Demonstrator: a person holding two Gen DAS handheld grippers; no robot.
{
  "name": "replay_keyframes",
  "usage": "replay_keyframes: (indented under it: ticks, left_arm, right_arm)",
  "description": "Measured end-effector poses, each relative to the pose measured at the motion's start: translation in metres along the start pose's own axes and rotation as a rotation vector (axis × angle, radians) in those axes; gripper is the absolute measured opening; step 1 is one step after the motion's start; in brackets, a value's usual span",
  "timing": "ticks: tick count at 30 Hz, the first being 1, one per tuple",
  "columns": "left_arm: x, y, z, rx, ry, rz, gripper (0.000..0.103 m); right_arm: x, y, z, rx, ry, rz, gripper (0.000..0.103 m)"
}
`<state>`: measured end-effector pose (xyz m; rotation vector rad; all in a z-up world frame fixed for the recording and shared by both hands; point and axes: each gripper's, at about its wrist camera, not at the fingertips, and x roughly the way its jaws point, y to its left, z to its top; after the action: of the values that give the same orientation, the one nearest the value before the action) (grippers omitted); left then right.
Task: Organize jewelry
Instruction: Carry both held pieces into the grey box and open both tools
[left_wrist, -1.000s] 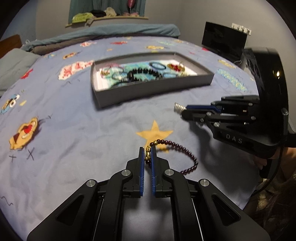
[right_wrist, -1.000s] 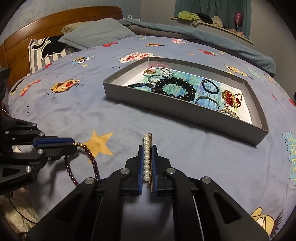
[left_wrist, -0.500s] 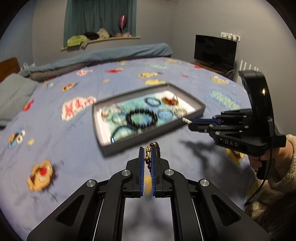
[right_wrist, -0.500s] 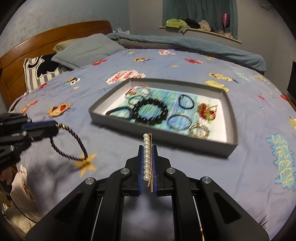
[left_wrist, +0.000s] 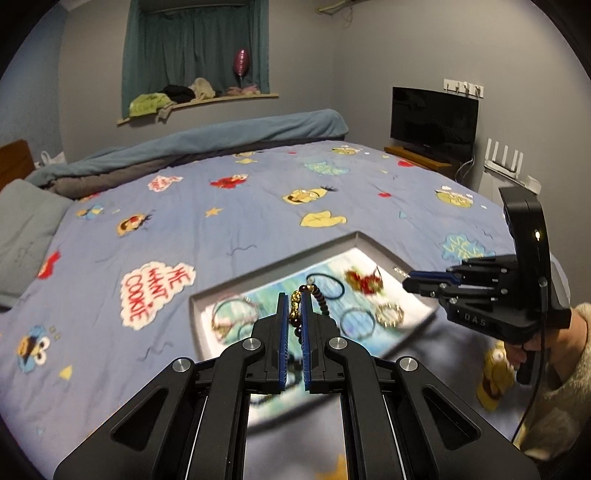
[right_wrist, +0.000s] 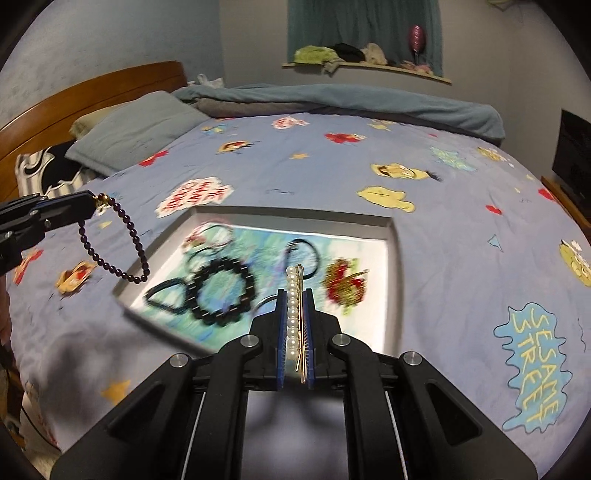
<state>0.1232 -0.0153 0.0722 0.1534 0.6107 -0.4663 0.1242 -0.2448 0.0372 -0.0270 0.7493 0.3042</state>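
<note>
Bed (left_wrist: 258, 206) carries grey tray (right_wrist: 393, 258) of blurred jewelry. Left tongs (left_wrist: 294, 325) pinch dark beaded bracelet (right_wrist: 122, 243) by its gold end, loop dangling above the tray's edge. Right tongs (right_wrist: 295, 325) clamp pearl hairpin (right_wrist: 293, 314) over tray.

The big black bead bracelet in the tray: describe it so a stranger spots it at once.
On the blue cartoon bedspread sits a shallow grey tray. Inside it, toward its left half, lies the black bead bracelet: a ring of chunky round beads, far thicker than the thin black hair ties beside it.
</note>
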Motion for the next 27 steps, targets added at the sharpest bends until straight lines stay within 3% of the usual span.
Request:
replay_keyframes:
  ticks: [5, 12, 19, 27]
  left_arm:
    - [0.046, 0.009, 0.015, -0.028, 0.044, -0.023, 0.007]
    - [0.108, 0.030, 0.009, -0.156, 0.110, -0.079, 0.007]
    - [0.146, 0.030, -0.004, -0.175, 0.184, -0.039, 0.007]
    - [0.164, 0.037, -0.013, -0.179, 0.233, -0.002, 0.007]
  right_arm:
    - [0.027, -0.010, 0.013, 0.005, 0.033, -0.017, 0.008]
    - [0.059, -0.016, 0.034, 0.011, 0.058, -0.057, 0.008]
    - [0.092, -0.023, 0.047, 0.027, 0.117, -0.107, 0.008]
    - [0.119, -0.029, 0.046, 0.018, 0.188, -0.129, 0.008]
